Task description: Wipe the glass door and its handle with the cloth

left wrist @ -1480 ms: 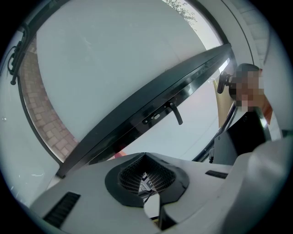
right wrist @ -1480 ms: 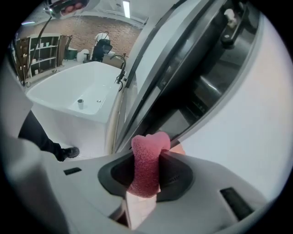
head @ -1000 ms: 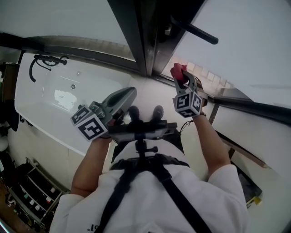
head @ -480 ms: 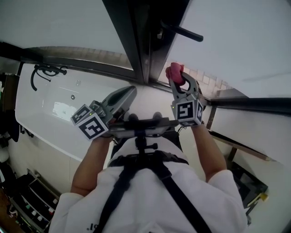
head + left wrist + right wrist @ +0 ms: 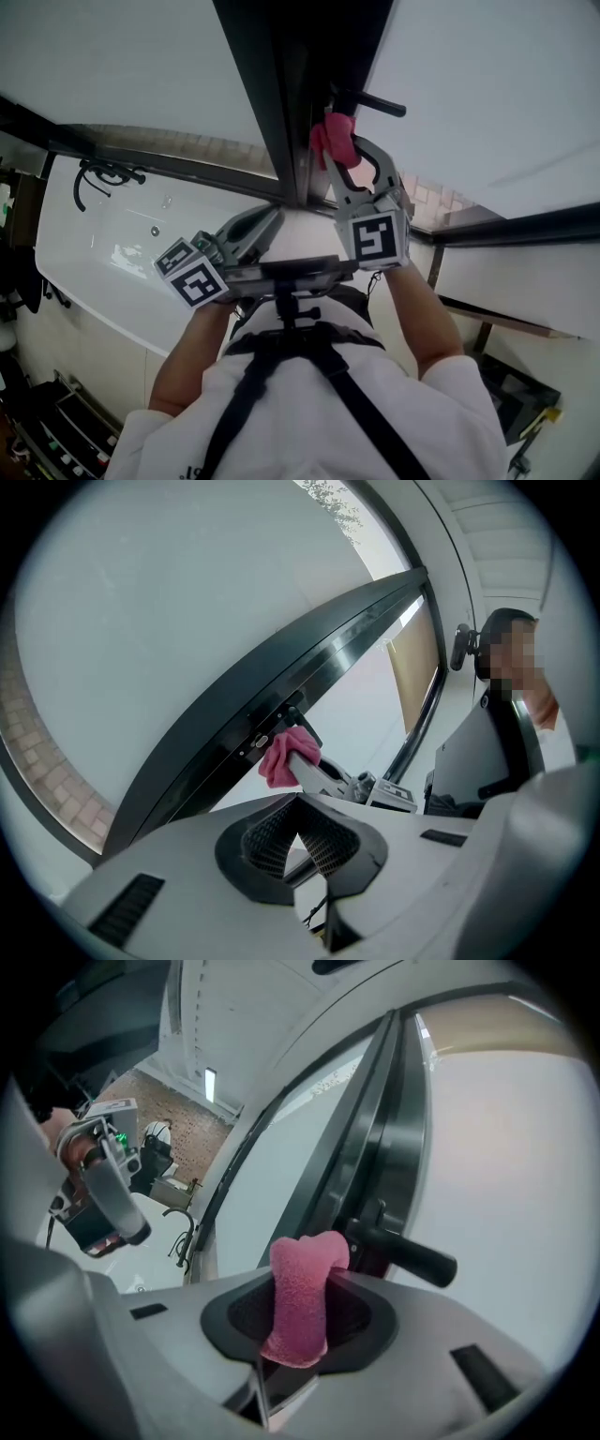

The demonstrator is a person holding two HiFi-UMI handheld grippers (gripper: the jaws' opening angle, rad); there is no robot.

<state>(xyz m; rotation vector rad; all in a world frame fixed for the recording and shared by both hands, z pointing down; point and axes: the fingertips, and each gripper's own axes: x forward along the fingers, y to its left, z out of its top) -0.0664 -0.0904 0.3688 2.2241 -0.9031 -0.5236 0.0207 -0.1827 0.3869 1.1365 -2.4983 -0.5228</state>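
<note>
A pink cloth is pinched in my right gripper, which is raised against the dark door frame, just below the black bar handle. In the right gripper view the cloth sticks up between the jaws, its tip close beside the handle; touching or apart, I cannot tell. The glass door fills the right side. My left gripper hangs lower and to the left, shut and holding nothing. In the left gripper view the cloth shows against the frame.
A white bathtub with a black tap lies down on the left. A rack of bottles stands at the lower left. Black frame rails run off to the right.
My right gripper has risen with the cloth, from the door's lower part up to just under the handle. The left gripper has hardly moved.
</note>
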